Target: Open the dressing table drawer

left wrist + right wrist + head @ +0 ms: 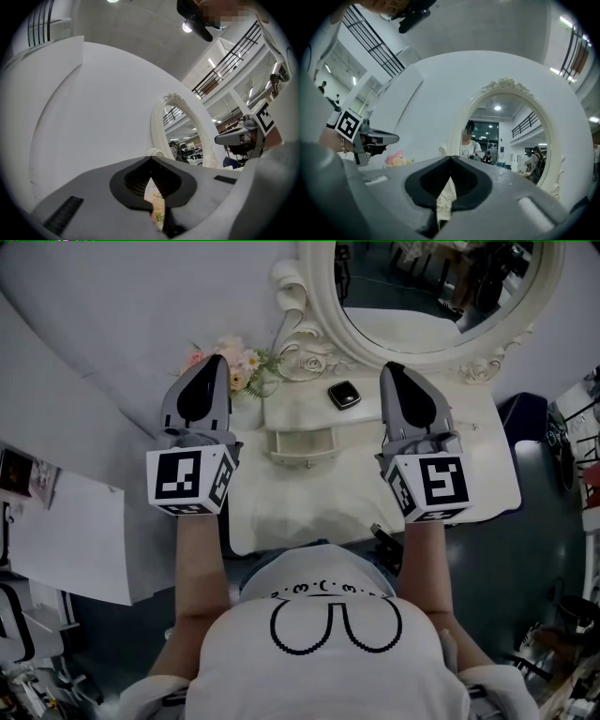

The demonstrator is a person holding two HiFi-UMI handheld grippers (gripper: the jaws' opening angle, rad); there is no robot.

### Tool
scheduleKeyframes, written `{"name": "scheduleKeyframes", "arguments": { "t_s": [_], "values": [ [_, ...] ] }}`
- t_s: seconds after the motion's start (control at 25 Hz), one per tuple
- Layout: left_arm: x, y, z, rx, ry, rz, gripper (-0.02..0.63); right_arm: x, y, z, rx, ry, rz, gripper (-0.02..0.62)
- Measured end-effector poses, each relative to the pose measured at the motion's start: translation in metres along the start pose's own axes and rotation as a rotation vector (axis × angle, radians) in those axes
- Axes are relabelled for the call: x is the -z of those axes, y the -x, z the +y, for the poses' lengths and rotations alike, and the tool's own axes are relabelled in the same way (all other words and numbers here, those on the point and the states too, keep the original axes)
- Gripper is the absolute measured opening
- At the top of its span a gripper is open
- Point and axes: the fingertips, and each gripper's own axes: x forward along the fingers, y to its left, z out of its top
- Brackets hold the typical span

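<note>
A: Where lies the drawer [302,447]?
B: Midway between the left gripper [219,360] and the right gripper [392,367], lower than their tips, its length crosswise.
A: The jaws?
B: Both closed, holding nothing.

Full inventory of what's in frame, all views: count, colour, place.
dressing table: 1, white, centre
oval mirror: 1, ornate white frame, at the table's back
drawer: 1, white, table's front centre
flowers: 1 bunch, pink, table's back left
small square object: 1, black, tabletop, between mirror and drawer
paper sheet: 1, white, far left
shirt: 1, white, bottom
left tool: 1, grey, shut, empty, over table's left
right tool: 1, grey, shut, empty, over table's right
</note>
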Motion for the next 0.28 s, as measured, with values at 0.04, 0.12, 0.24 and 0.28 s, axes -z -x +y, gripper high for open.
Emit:
{"name": "scheduleKeyframes", "arguments": {
  "t_s": [0.04, 0.12, 0.24, 0.28],
  "values": [
    [-0.0005, -0.0008, -0.0005, 0.003, -0.001, -0.001, -0.002, -0.0006, -0.0001, 0.0000, -0.002, 0.003, 0.001, -0.005],
    [-0.0008, -0.0024, -0.0011, 0.005, -0.002, 0.001, -0.002, -0.0012, -0.0003, 0.0001, -0.006, 0.007, 0.002, -0.005],
    [-0.0006, -0.0047, -0.0017, 0.009, -0.003, 0.003, -0.002, -0.0012, -0.0010, 0.0002, -0.011, 0.011, 0.004, -0.005],
    [-0.0005, -0.0054, -0.0019, 0.010, -0.003, 0.004, -0.002, -0.0012, -0.0014, 0.0003, -0.012, 0.013, 0.004, -0.005]
  ]
}}
